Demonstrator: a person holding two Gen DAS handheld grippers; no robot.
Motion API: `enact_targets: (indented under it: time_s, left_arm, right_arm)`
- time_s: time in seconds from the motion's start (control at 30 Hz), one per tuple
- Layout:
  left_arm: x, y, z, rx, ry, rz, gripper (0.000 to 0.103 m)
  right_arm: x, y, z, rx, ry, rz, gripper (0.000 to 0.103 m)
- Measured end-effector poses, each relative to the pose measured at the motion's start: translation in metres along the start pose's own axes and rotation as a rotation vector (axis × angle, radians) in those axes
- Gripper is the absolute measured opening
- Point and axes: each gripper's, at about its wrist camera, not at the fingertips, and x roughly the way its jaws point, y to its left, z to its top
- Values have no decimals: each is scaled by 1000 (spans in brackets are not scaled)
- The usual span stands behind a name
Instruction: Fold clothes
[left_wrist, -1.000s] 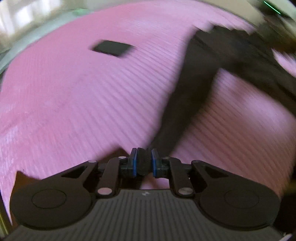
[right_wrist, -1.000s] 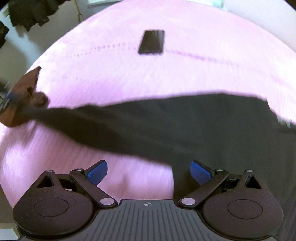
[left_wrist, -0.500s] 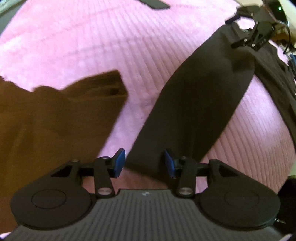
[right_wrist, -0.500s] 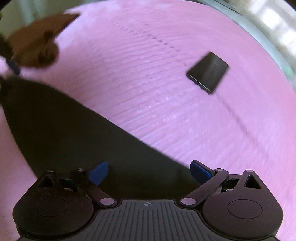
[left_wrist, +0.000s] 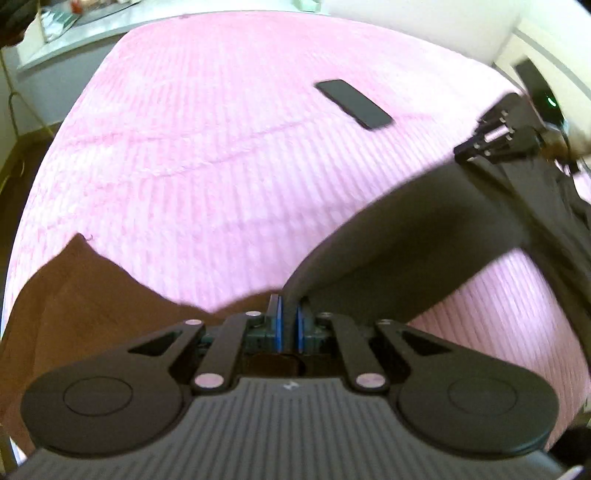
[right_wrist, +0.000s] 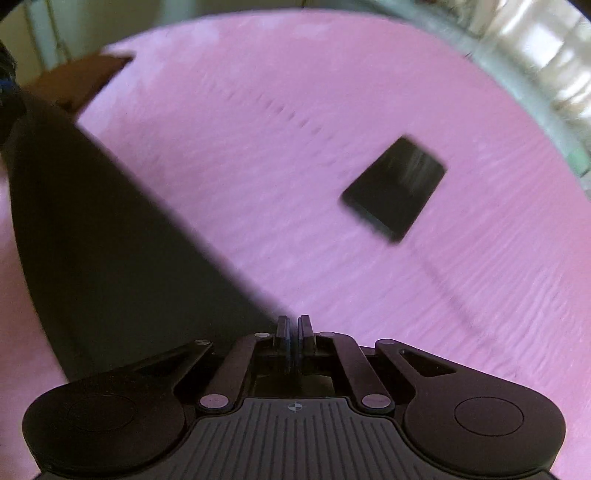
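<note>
Dark garment (left_wrist: 406, 236) edge seemingly pinched by both hand-held grippers, left (left_wrist: 289, 319), right (right_wrist: 294, 338).

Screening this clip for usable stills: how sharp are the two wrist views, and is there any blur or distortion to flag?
Left wrist view: mostly sharp, the phone crisp, but the right gripper at the far edge is smeared. Right wrist view: motion blur throughout, the phone and the dark garment edge streaked. Both views bend the pink bedspread into a fisheye dome.
</note>
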Motion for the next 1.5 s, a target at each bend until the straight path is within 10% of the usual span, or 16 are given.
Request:
enact_targets:
  time_s: [0.07, 0.1, 0.13, 0.43, 0.63, 0.87, 1.2, 1.23, 1.27, 1.5]
  left_arm:
    - [22, 5, 4, -9, 51, 37, 13]
    - [32, 6, 3, -8, 80, 69, 14]
    - [38, 3, 0, -2, 104, 118, 20]
    - [0, -75, -50, -30, 60, 370, 37]
    - [0, -212, -73, -49, 120, 2, 41]
    - [34, -408, -127, -33, 282, -316, 46]
    - [65, -529, -167, -36, 403, -306, 44]
    - [62, -532, -166, -7, 407, -279, 16]
    - [58, -534, -167, 26, 412, -269, 0]
    - [-13, -472, -163, 139, 392, -207, 0]
  right_arm:
    - [7, -5, -5, 89, -21, -43, 29]
    - [6, -7, -12, 149, -41, -59, 75]
    - [-1, -7, -24, 219, -79, -69, 87]
    - [-121, 71, -215, 646, -43, -108, 87]
    - [-217, 121, -395, 917, 165, -213, 87]
    - [-304, 116, -558, 1128, 191, -287, 87]
    - [-323, 84, -661, 1174, 116, -228, 87]
    - [-323, 81, -668, 1190, 99, -220, 87]
    - [-324, 78, -674, 1213, 79, -209, 87]
    - [-331, 67, -685, 1282, 15, -133, 87]
